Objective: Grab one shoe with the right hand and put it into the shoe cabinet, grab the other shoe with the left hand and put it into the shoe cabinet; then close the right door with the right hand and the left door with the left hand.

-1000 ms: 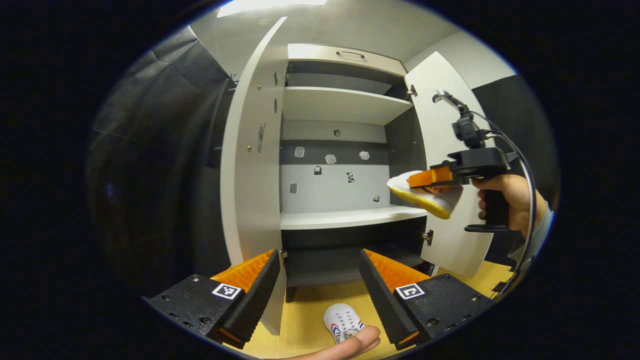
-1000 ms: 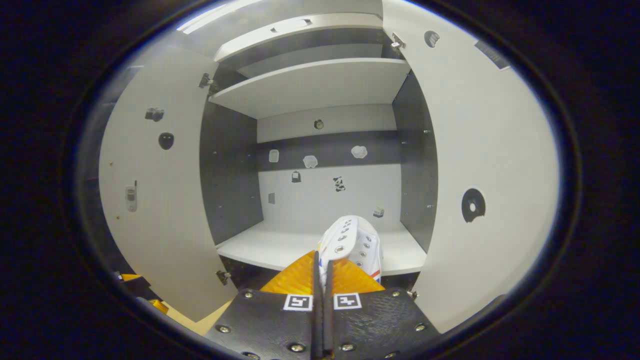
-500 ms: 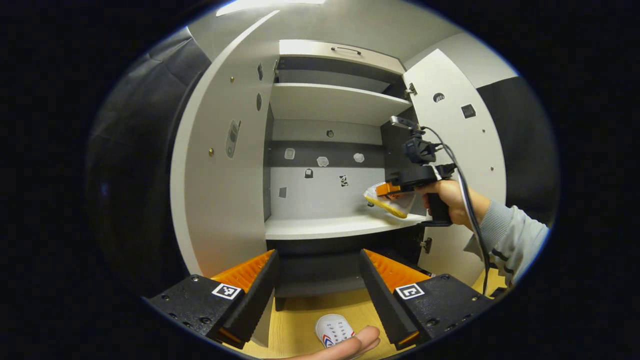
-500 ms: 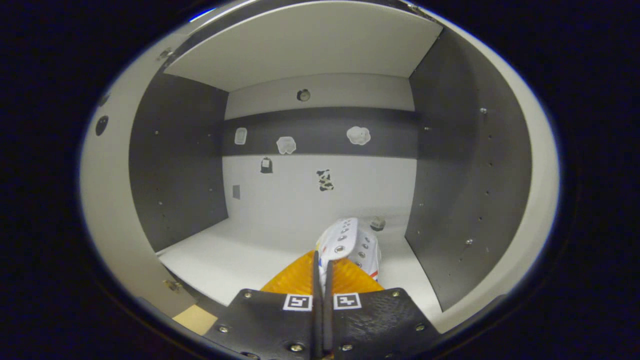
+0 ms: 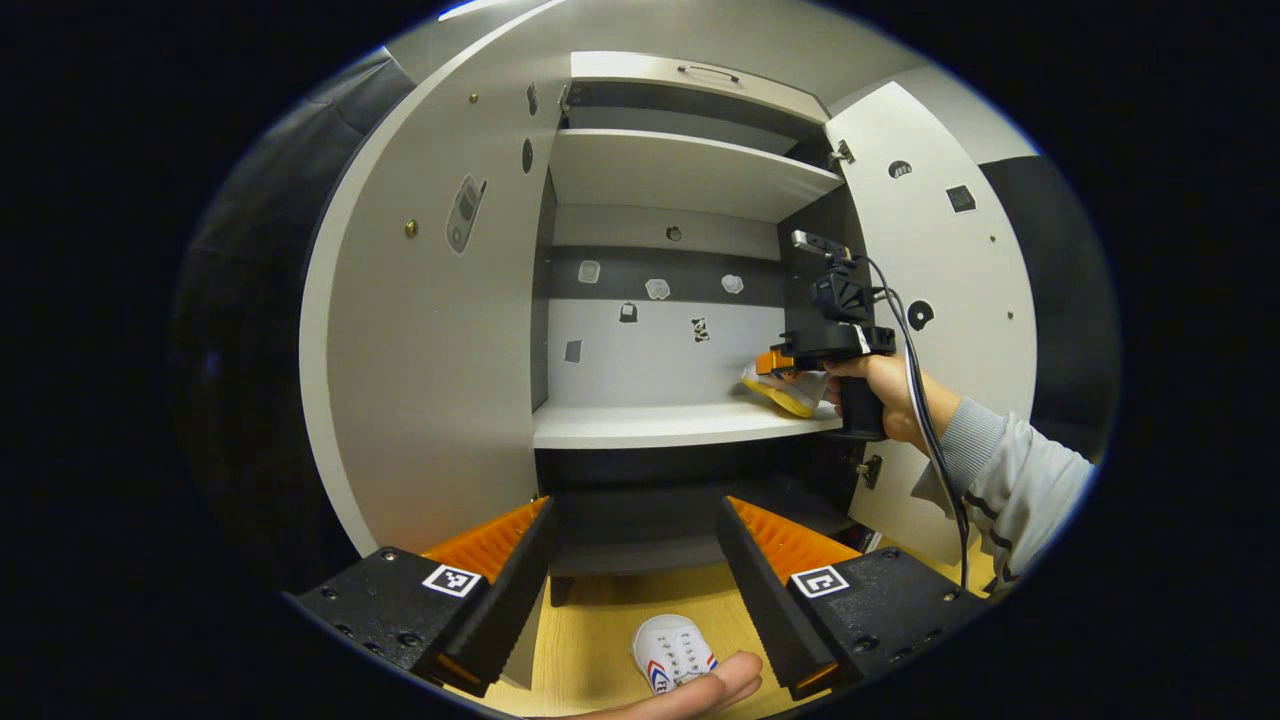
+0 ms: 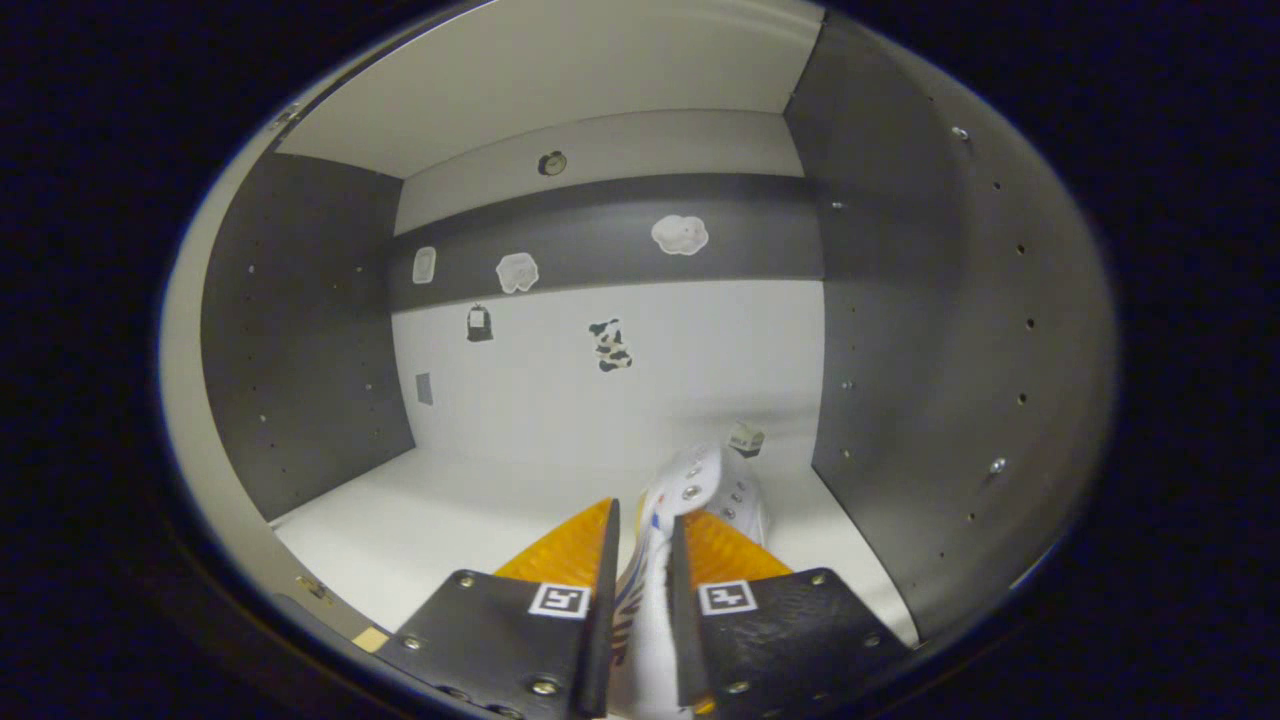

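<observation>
The first white canvas shoe with a yellow sole is seen on the right end of the pale middle shelf of the open grey shoe cabinet. The right gripper is parted narrowly around its upper, so release is judged under way. The second white shoe with red and blue stripes lies on the wooden floor, near the cabinet foot. The left gripper is held wide and empty. Both doors are left to be closed.
</observation>
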The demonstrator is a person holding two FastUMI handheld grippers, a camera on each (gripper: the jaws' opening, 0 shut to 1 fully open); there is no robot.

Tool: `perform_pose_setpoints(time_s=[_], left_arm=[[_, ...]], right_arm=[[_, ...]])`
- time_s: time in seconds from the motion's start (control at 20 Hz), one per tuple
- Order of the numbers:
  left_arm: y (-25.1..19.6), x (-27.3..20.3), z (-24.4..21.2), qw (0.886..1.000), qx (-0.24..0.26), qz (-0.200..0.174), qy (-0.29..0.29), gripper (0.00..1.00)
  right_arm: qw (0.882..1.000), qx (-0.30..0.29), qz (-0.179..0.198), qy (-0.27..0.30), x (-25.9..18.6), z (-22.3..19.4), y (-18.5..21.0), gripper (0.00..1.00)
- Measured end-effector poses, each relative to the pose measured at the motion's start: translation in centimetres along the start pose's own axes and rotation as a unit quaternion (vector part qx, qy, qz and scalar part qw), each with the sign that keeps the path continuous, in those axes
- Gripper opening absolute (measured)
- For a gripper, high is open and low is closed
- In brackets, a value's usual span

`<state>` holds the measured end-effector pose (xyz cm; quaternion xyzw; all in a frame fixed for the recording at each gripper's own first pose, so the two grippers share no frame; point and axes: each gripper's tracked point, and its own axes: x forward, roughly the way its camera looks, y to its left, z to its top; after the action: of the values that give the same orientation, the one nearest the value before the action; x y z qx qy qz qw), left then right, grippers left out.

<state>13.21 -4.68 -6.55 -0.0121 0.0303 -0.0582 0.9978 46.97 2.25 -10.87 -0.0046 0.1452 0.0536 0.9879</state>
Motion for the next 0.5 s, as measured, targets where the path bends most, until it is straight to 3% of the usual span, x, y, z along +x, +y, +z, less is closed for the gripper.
perform_pose_setpoints(time_s=[0.15, 0.3, 0.5], left_arm=[[0.0, -0.6, -0.7, 1.0, 0.004, 0.004, 0.006, 0.97], [0.0, -1.6, -1.6, 1.0, 0.009, 0.014, 0.014, 0.97], [-0.1, -3.1, -2.2, 1.0, 0.011, 0.024, 0.011, 0.97]], right_arm=[[1.0, -0.004, -0.008, -0.014, -1.2, -0.1, 0.5, 0.86], [0.999, -0.028, -0.008, -0.033, -3.4, 0.3, 1.2, 1.0], [0.998, -0.028, 0.001, -0.054, -8.0, -0.2, 2.5, 0.99]])
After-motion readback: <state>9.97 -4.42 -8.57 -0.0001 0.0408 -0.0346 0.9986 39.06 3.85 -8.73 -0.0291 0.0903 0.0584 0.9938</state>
